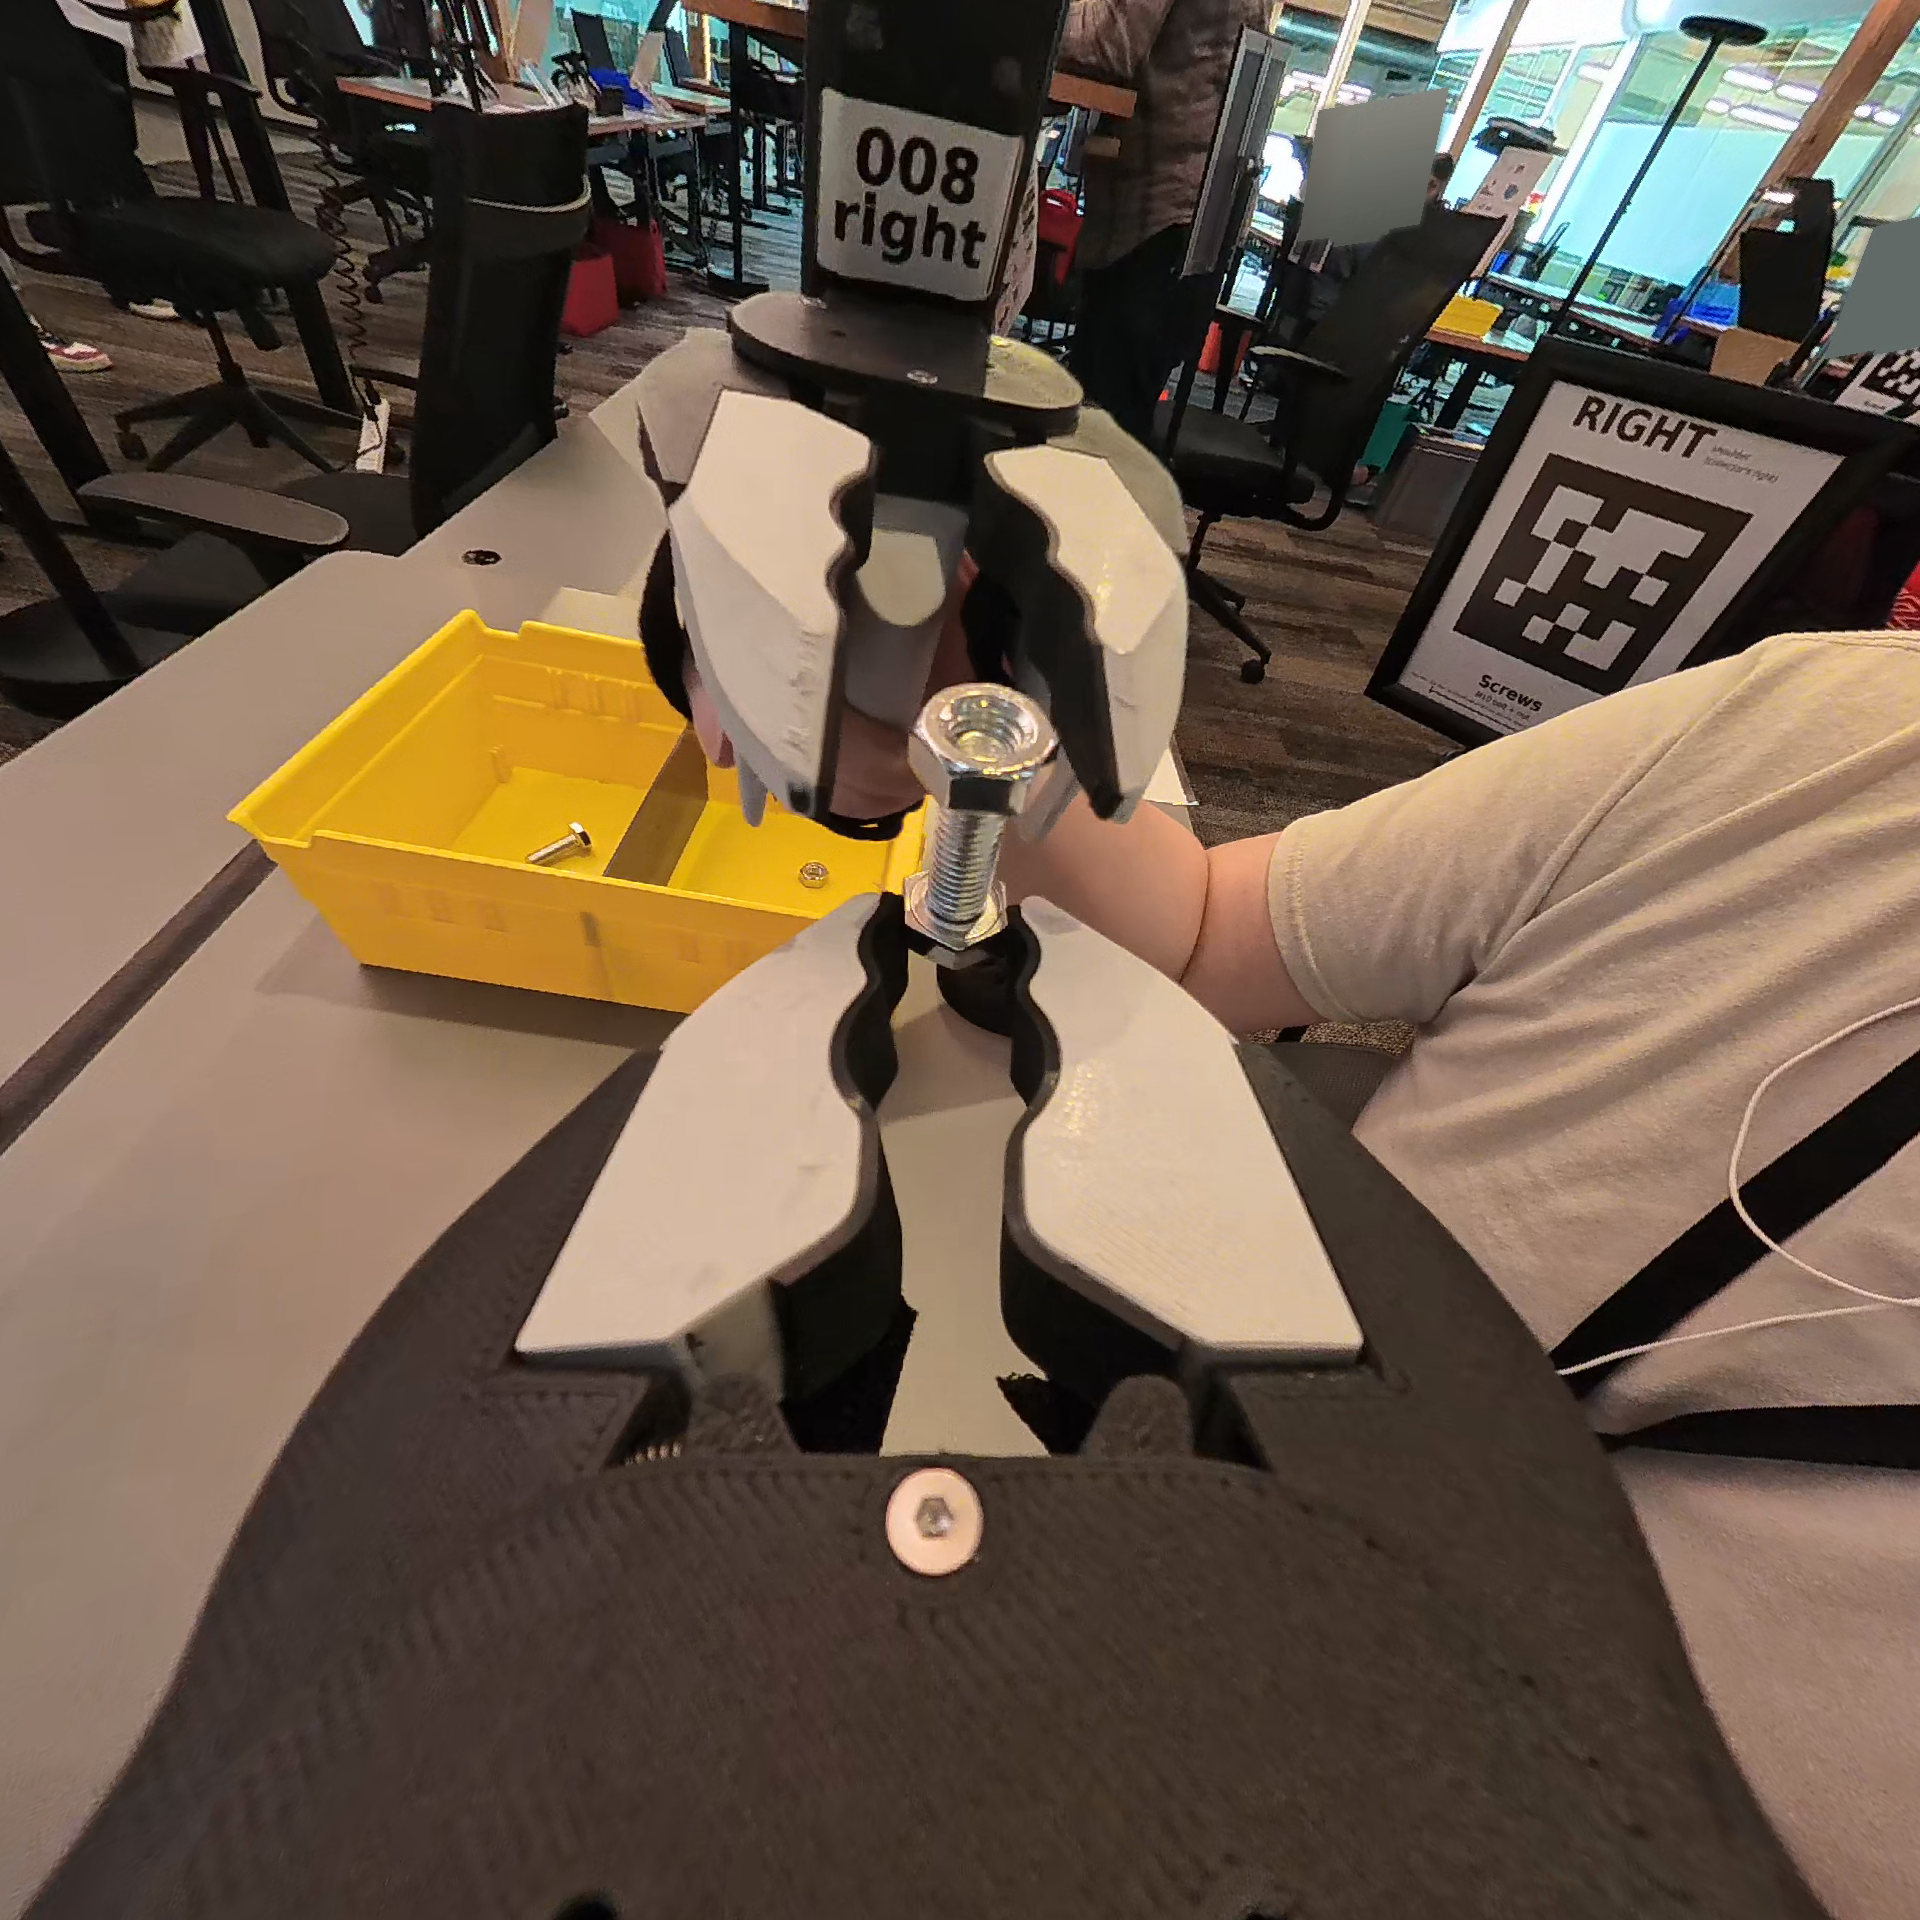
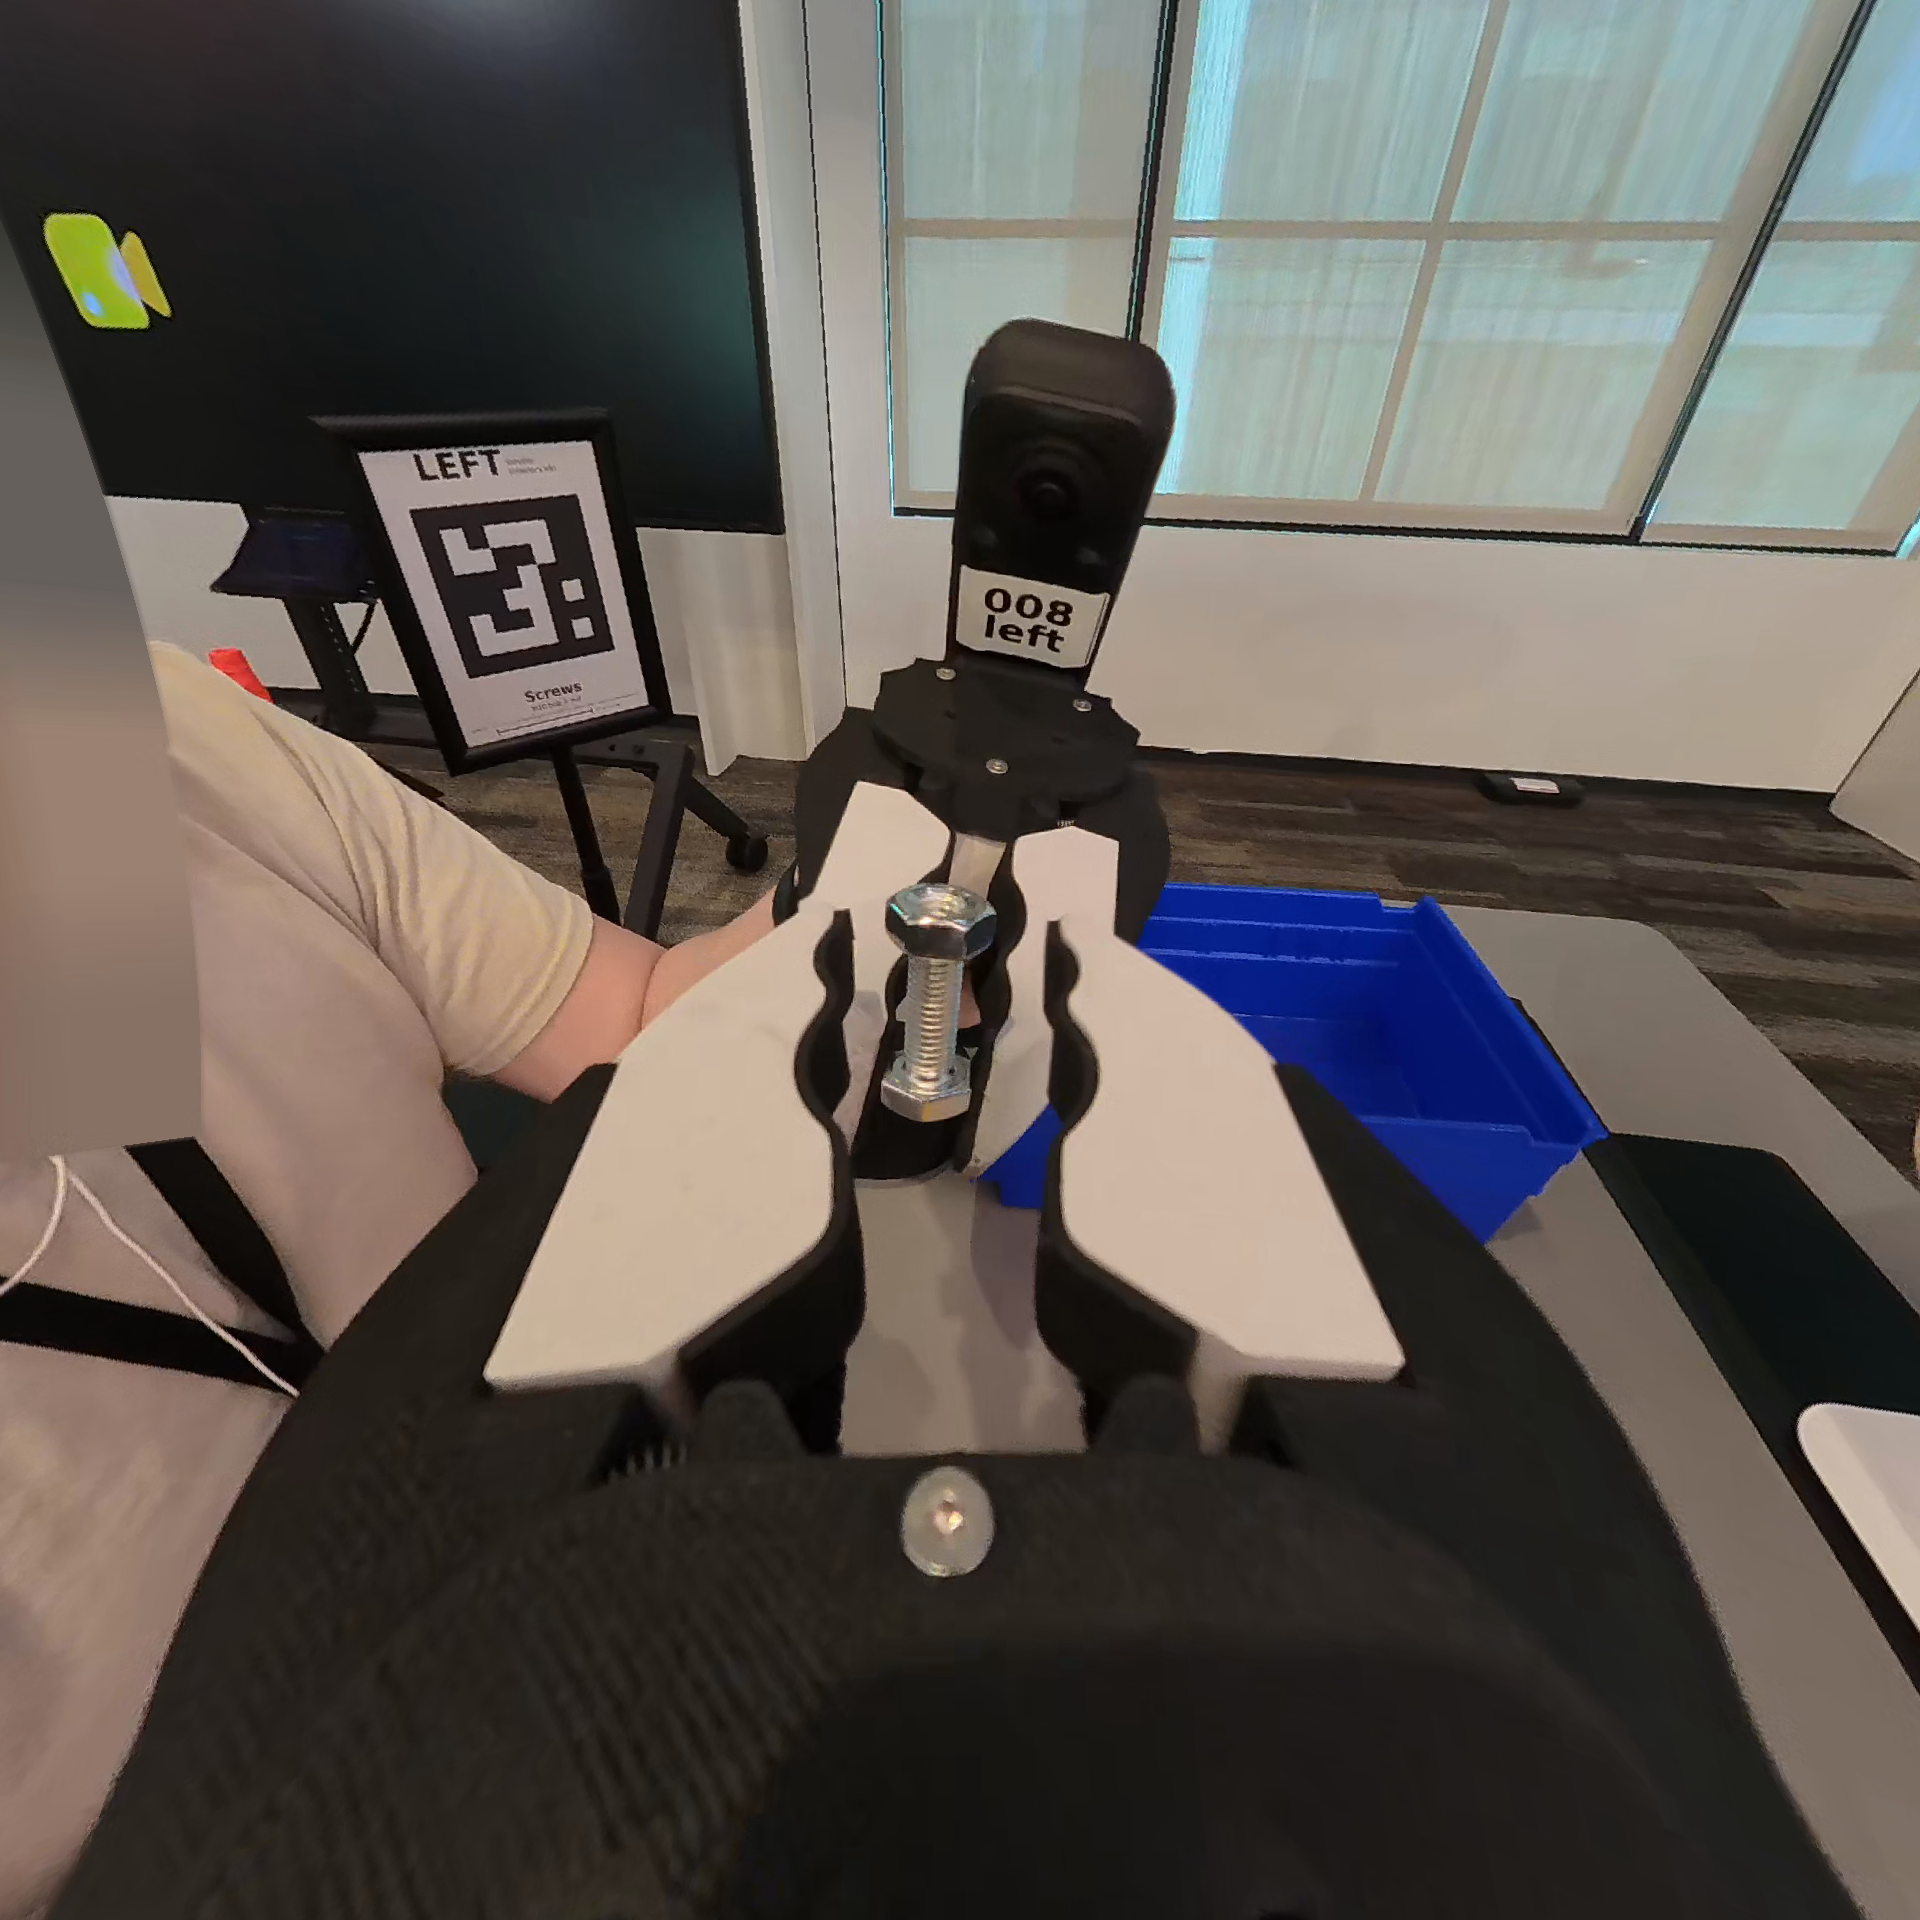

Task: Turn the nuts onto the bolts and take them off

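Note:
A silver bolt (image 1: 961, 862) stands upright between the two grippers, which face each other. My left gripper (image 1: 954, 920) is shut on the bolt's lower hex end, with the threads rising from its fingertips. A silver nut (image 1: 982, 748) sits on the bolt's top end. My right gripper (image 1: 951, 805) comes in from the far side and its jaws stand open around the nut. In the right wrist view, my right gripper (image 2: 943, 925) has a gap on both sides of the nut (image 2: 940, 920), and the left gripper (image 2: 925, 1112) holds the bolt (image 2: 928, 1013) from behind.
A yellow bin (image 1: 499, 914) on the grey table (image 1: 208, 1143) holds a loose bolt (image 1: 559, 844) and a nut (image 1: 814, 873). A blue bin (image 2: 1351, 1164) stands behind the left gripper. Framed marker signs (image 1: 1600, 561) (image 2: 509, 592) stand beside the table. A person's arm (image 1: 1132, 894) is close by. The tips of one gripper are about 4 cm away from the tips of the other.

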